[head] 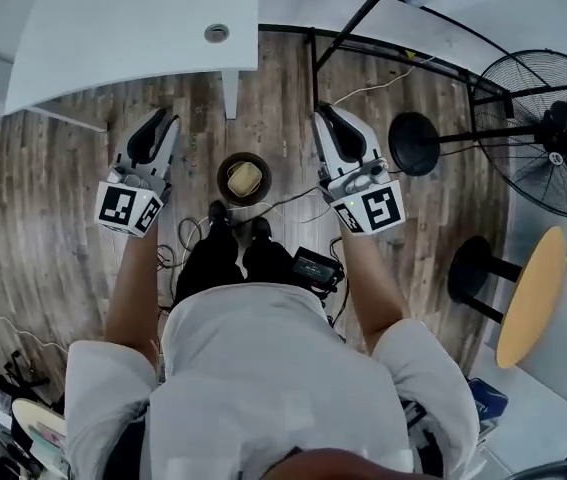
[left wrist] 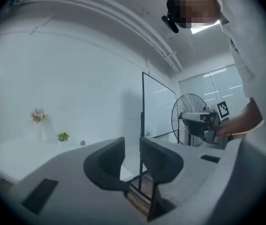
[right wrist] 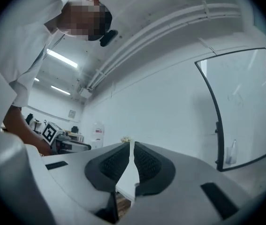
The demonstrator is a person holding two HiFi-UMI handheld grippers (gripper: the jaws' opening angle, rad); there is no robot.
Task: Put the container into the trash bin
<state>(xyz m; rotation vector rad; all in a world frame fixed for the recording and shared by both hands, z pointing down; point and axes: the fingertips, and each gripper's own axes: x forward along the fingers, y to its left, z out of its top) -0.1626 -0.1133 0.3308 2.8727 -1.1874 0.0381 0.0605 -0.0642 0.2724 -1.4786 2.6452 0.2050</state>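
A round dark trash bin (head: 225, 186) stands on the wooden floor just ahead of the person's feet, and a pale tan container (head: 246, 176) lies inside it. Both grippers are held high above the floor, one on each side of the bin. My left gripper (head: 157, 120) points level toward the white table; its jaws stand apart with nothing between them (left wrist: 132, 157). My right gripper (head: 325, 116) also points about level, its ribbed pads (right wrist: 118, 162) drawn together to a thin slit, with nothing held.
A white table (head: 133, 28) with a leg (head: 230, 93) fills the upper left. A whiteboard frame (head: 363, 13), a black stool (head: 415, 143), a floor fan (head: 548, 133), a second stool (head: 473, 268) and a yellow round table (head: 533, 298) stand at the right. Cables (head: 178, 238) trail by the feet.
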